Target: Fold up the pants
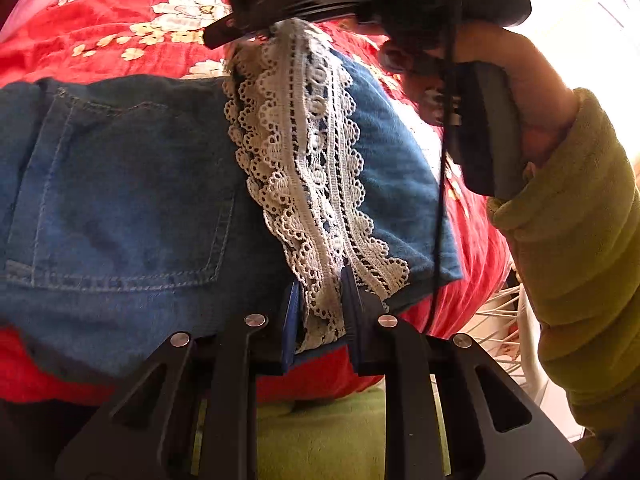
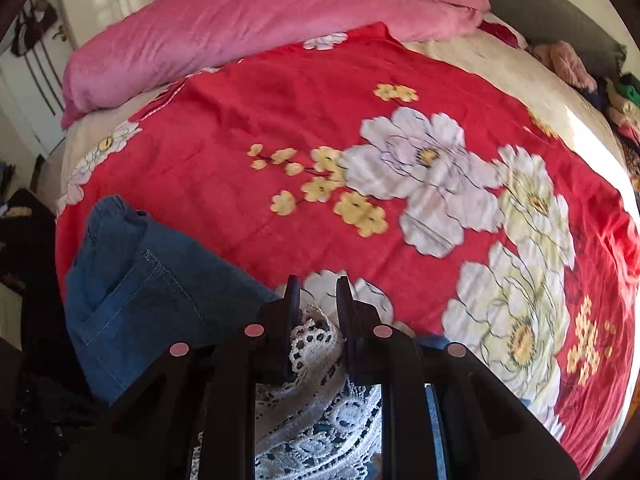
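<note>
While a red floral bedspread [image 2: 280,128] is spread across the bed, a pink blanket [image 2: 224,36] is bunched along its far edge. Blue denim pants [image 1: 120,184] are laid on the bedspread at the near edge, back pocket up, one leg end trimmed with white lace [image 1: 304,152]. A green sleeve [image 1: 580,248] and a hand [image 1: 536,92] around the right tool's handle are seen at the right of the left wrist view. The lace hem is pinched by the left gripper [image 1: 320,312] at its near end, blue pads pressed on the lace from both sides. In the left view the far end of the same lace strip is seen drawn up taut into the right gripper [image 2: 318,304]; in the right view lace is seen between its narrowly parted fingers, though pad contact cannot be confirmed there. No earlier picture is given.
</note>
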